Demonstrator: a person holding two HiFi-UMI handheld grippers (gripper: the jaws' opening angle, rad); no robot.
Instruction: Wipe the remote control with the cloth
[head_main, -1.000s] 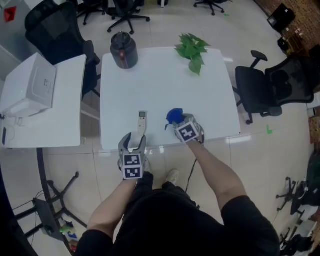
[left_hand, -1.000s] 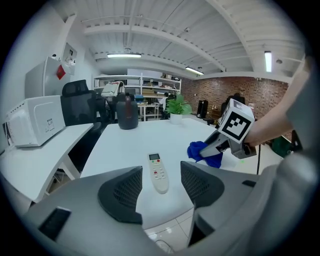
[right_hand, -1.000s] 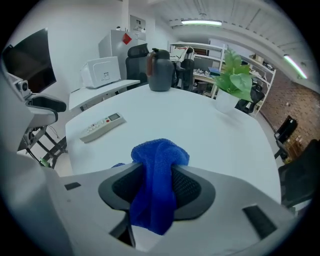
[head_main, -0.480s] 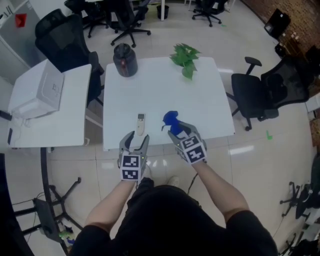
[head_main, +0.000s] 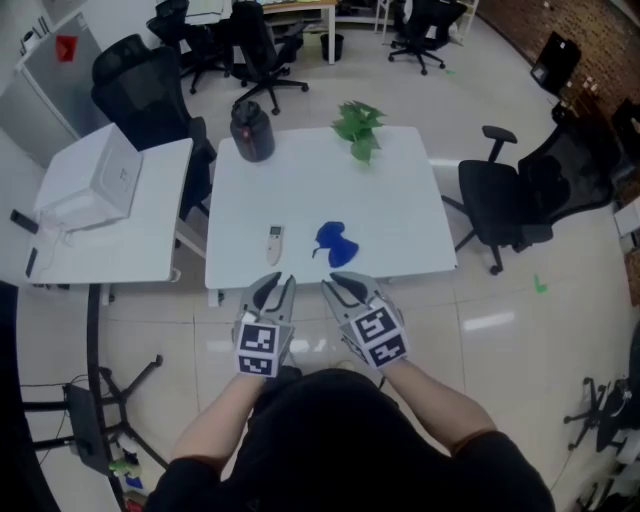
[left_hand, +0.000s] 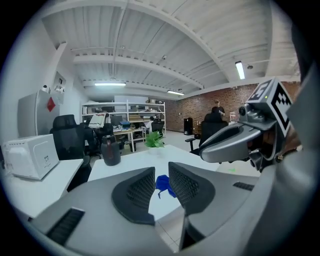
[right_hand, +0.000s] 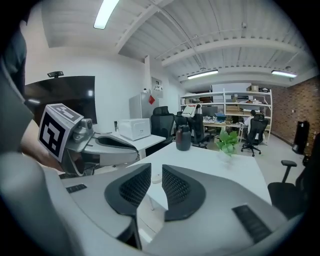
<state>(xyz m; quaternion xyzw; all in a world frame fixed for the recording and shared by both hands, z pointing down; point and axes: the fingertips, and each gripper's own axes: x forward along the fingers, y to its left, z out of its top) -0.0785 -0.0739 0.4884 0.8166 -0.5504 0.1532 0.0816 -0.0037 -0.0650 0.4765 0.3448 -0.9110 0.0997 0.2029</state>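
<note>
A small white remote control (head_main: 275, 243) lies near the front edge of the white table (head_main: 330, 185). A crumpled blue cloth (head_main: 333, 243) lies just to its right. Both grippers hang in front of the table edge, off the tabletop. My left gripper (head_main: 272, 292) is below the remote, and my right gripper (head_main: 345, 288) is below the cloth. The jaws of both are closing to a narrow gap, with nothing between them. In the left gripper view, the cloth (left_hand: 163, 184) shows far off through the gap of the left gripper (left_hand: 161, 175). In the right gripper view, the remote (right_hand: 156, 178) shows beyond the right gripper (right_hand: 156, 186).
A dark jug (head_main: 252, 130) and a green plant (head_main: 358, 125) stand at the table's far side. To the left, a white side desk (head_main: 120, 250) carries a white box-like machine (head_main: 90, 185). A black office chair (head_main: 510, 200) stands to the right, with others behind the table.
Both grippers have drawn back from the tabletop towards the person. The right one has left the cloth lying on the table. Both pairs of jaws have narrowed.
</note>
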